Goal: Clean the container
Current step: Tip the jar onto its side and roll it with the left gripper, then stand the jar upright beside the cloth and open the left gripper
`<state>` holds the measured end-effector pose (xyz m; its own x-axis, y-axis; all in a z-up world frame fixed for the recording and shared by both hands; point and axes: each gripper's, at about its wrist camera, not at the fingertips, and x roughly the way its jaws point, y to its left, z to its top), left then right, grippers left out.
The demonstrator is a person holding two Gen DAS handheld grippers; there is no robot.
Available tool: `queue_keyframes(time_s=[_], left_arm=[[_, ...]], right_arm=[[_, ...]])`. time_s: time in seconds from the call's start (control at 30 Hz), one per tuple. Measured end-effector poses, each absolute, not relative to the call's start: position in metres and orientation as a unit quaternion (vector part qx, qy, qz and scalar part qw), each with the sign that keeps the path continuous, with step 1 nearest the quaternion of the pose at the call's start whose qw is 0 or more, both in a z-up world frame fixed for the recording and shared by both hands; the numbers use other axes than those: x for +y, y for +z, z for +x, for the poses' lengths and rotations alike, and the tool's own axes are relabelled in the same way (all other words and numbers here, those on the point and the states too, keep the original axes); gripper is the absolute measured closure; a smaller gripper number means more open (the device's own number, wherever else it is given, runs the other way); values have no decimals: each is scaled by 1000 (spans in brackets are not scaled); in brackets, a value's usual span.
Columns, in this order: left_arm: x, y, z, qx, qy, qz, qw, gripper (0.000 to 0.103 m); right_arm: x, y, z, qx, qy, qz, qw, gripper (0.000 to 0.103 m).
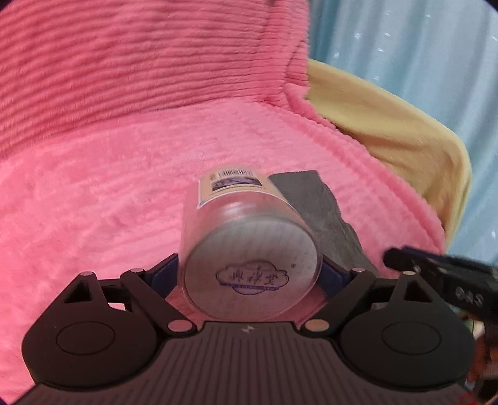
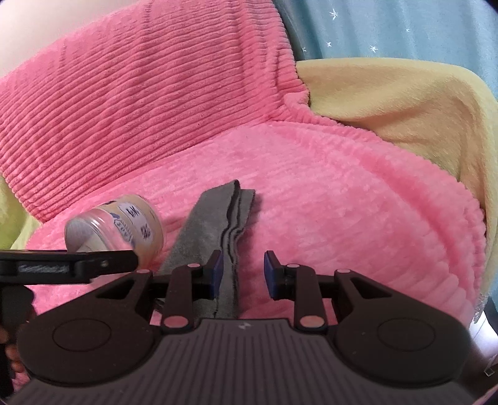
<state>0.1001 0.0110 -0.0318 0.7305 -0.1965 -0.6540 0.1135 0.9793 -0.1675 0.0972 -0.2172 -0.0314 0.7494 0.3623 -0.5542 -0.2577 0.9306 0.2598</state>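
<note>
i'm gripping the clear plastic jar [image 1: 249,249] with my left gripper [image 1: 249,277], its blue pads pressing on either side of the jar's body near the lid end, so the round lid with the purple cloud-shaped logo is facing my left wrist camera. the jar is lying tilted on its side, its label and barcode pointing away from me, over the pink ribbed blanket [image 1: 124,187]. just to its right a folded grey cloth [image 1: 320,212] is lying on the blanket, partly hidden behind the jar. my right gripper [image 2: 242,274] is hovering with its jaws partly apart and nothing between them, the left blue pad [image 2: 216,274] sitting over the near end of the grey cloth [image 2: 214,224]. from that side i'm seeing the jar [image 2: 118,224] to the left of the cloth. a yellow blanket [image 2: 389,102] is showing beyond the pink one, with a blue star-patterned curtain [image 2: 389,28] behind.
</note>
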Motion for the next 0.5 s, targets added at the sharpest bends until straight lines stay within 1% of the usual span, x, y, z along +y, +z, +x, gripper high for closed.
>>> queue_keyframes(time_s=[0.03,0.1,0.27,0.5], left_arm=[[12,-28,96,350,-90,-53,931,13],[13,-22,93,337,-91,-43,936,17],[11,-25,103,323,-86,-46,941,17],[-15,-39,115,317,-75,9,945,16]], right_arm=[[-216,-31,97,312,168,83,931,79],[-212,-31,97,312,171,82,931,79],[-203,-31,95,313,174,75,931,79],[-206,-32,96,316,166,73,931,79]])
